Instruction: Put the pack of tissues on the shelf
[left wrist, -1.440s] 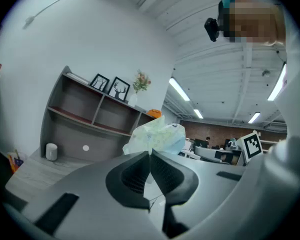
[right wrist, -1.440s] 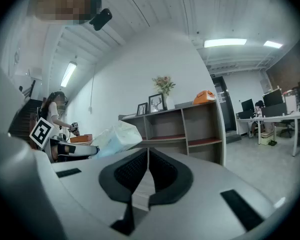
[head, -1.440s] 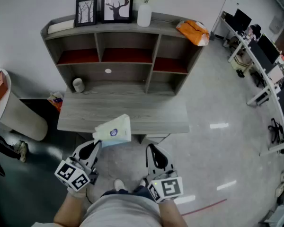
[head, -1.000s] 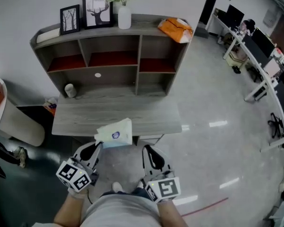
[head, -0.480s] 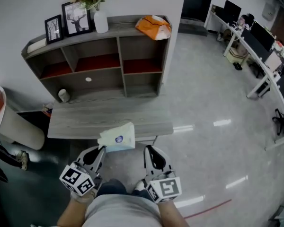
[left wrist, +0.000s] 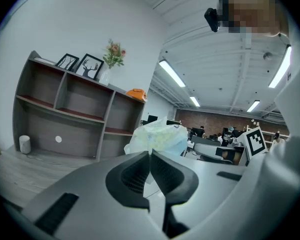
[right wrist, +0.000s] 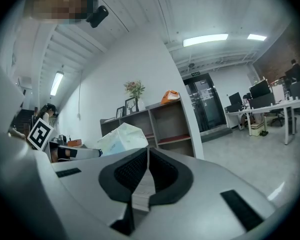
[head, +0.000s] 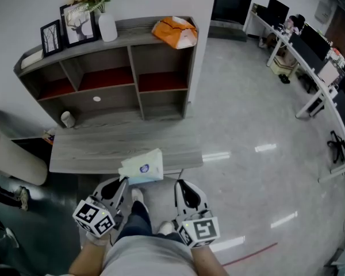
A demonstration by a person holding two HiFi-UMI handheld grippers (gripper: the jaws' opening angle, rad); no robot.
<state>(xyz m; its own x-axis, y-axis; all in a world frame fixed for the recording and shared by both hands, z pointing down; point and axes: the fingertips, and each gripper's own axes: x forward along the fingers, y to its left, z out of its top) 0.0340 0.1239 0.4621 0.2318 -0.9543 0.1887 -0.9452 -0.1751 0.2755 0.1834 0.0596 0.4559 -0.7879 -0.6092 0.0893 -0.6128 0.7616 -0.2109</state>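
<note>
The pack of tissues [head: 142, 167], a pale crinkly wrapper with a blue round mark, hangs over the near edge of the grey desk [head: 103, 148]. My left gripper [head: 122, 181] is shut on the pack's near edge; in the left gripper view the pack [left wrist: 157, 136] bulges just beyond the closed left gripper [left wrist: 150, 153]. My right gripper [head: 181, 184] is beside it, shut and empty; in the right gripper view the right gripper [right wrist: 147, 149] has the pack [right wrist: 121, 136] to its left. The grey shelf [head: 109, 68] with red boards stands behind the desk.
On top of the shelf are picture frames [head: 75, 25], a white vase with flowers [head: 107, 26] and an orange bag [head: 173, 31]. A white cup [head: 66, 118] stands on the desk. A white rounded object [head: 11, 160] is at the left; office desks [head: 316, 68] at the right.
The shelf and desk have slid leftward and a little down in the head view. Both grippers and the held pack keep their places relative to me.
</note>
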